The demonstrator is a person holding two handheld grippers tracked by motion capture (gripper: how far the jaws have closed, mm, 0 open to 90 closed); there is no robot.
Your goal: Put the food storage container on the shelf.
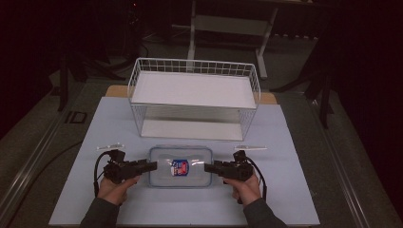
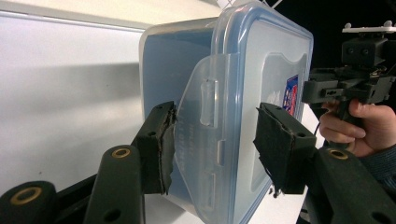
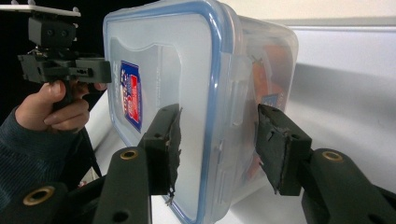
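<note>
A clear plastic container (image 1: 164, 166) with a blue-rimmed lid and a red and blue label (image 1: 180, 167) lies flat on the pale table. My left gripper (image 1: 153, 166) is at its left end and my right gripper (image 1: 207, 167) at its right end, both level. In the left gripper view the container (image 2: 261, 70) sits between the jaws of the left gripper (image 2: 215, 140); one pad (image 2: 161, 144) rests by the end latch flap, the other stands over the lid with a small gap. The right gripper (image 3: 219, 140) straddles the container (image 3: 187, 60) the same way, with slim gaps. Something orange (image 3: 271, 70) shows inside.
A white wire basket shelf (image 1: 195, 97) stands just behind the container, its open side facing me. Two thin white strips (image 1: 109, 147) (image 1: 250, 147) lie on the table mat (image 1: 71, 190) beside the grippers. Dark floor and a frame's legs lie beyond the table.
</note>
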